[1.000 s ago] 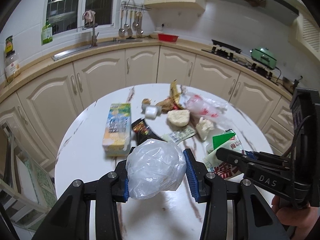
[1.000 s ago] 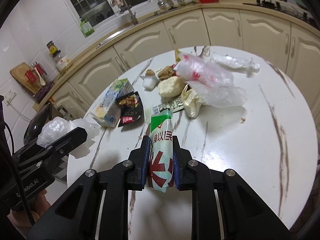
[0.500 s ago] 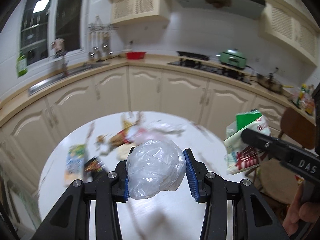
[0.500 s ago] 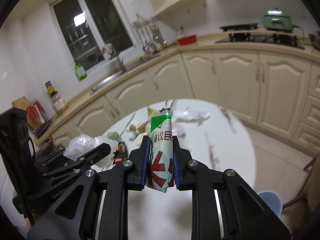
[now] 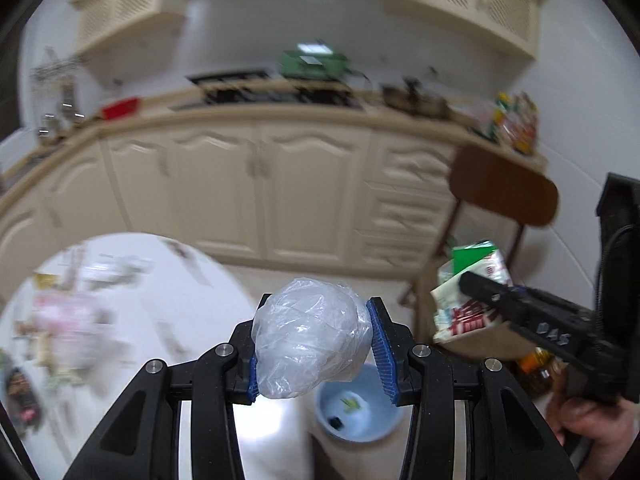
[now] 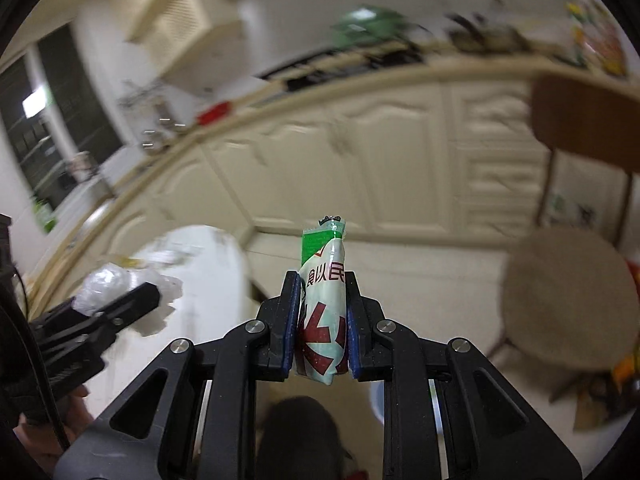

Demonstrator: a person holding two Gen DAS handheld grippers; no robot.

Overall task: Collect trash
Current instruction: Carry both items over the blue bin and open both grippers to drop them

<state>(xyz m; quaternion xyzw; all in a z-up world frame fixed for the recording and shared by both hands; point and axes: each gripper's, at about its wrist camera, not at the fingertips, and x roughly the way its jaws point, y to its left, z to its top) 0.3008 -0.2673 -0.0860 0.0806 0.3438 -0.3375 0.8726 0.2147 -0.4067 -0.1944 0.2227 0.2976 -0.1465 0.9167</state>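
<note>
My left gripper (image 5: 312, 344) is shut on a crumpled clear plastic bag (image 5: 308, 340) and holds it in the air above a light blue bin (image 5: 356, 408) on the floor. My right gripper (image 6: 323, 320) is shut on a green, white and red snack packet (image 6: 324, 300), also off the table. The packet and right gripper also show in the left wrist view (image 5: 472, 300), to the right of the bag. The bag and left gripper show in the right wrist view (image 6: 108, 292) at left. More trash (image 5: 68, 316) lies blurred on the round white table (image 5: 168, 340).
A wooden chair (image 5: 504, 196) with a round seat (image 6: 568, 300) stands to the right. Cream kitchen cabinets (image 5: 256, 200) run along the back with a stove and green appliance (image 5: 312, 60) on the counter. The bin's rim shows in the right wrist view (image 6: 376, 400).
Both grippers have swung right, away from the table, each still holding its item. The table has slid to the left and the blue bin and chair have come into view.
</note>
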